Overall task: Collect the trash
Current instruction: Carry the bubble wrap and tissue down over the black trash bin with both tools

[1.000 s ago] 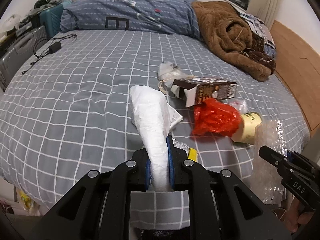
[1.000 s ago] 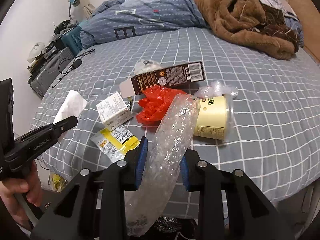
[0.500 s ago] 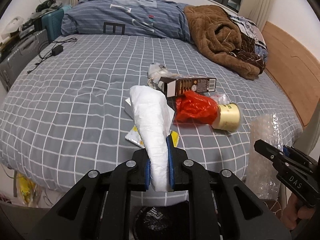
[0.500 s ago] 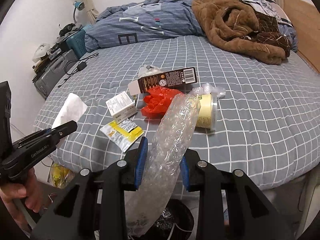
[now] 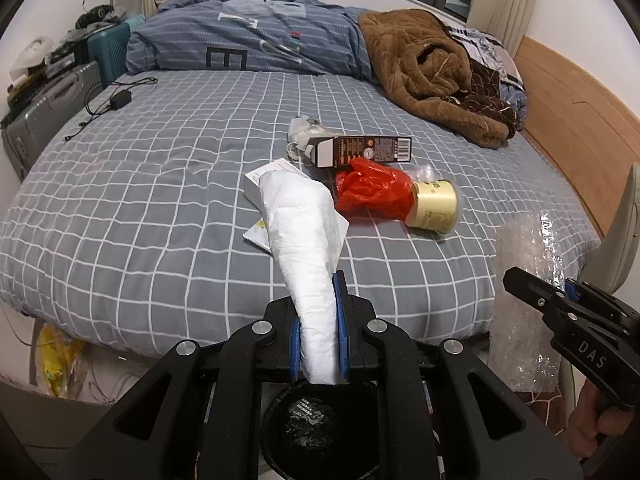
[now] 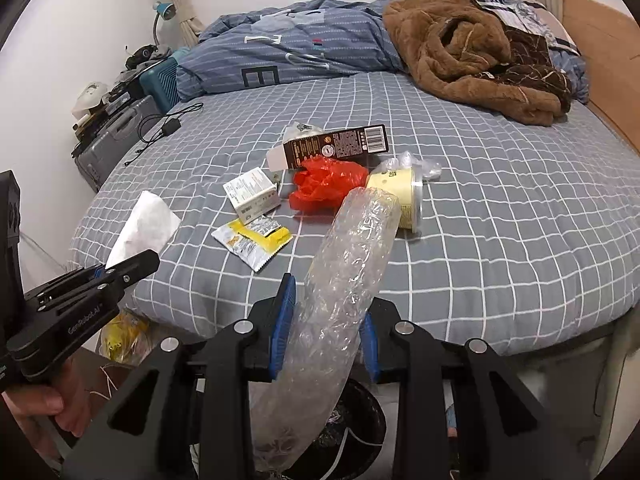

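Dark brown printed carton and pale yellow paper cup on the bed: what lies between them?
A crumpled red plastic bag lies between the dark brown carton and the yellow cup, reaching both. The right wrist view shows it; the left wrist view agrees.

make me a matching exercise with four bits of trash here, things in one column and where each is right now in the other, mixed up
Things
1. white paper wad
2. bubble wrap
3. red plastic bag
4. yellow snack wrapper

Places
A. lying on the bed against the open end of the yellow cup
B. clamped in the right claw
C. flat on the bed, just nearer the camera than the small white box
D. clamped in the left claw

Pairs: 1-D, 2-B, 3-A, 4-C
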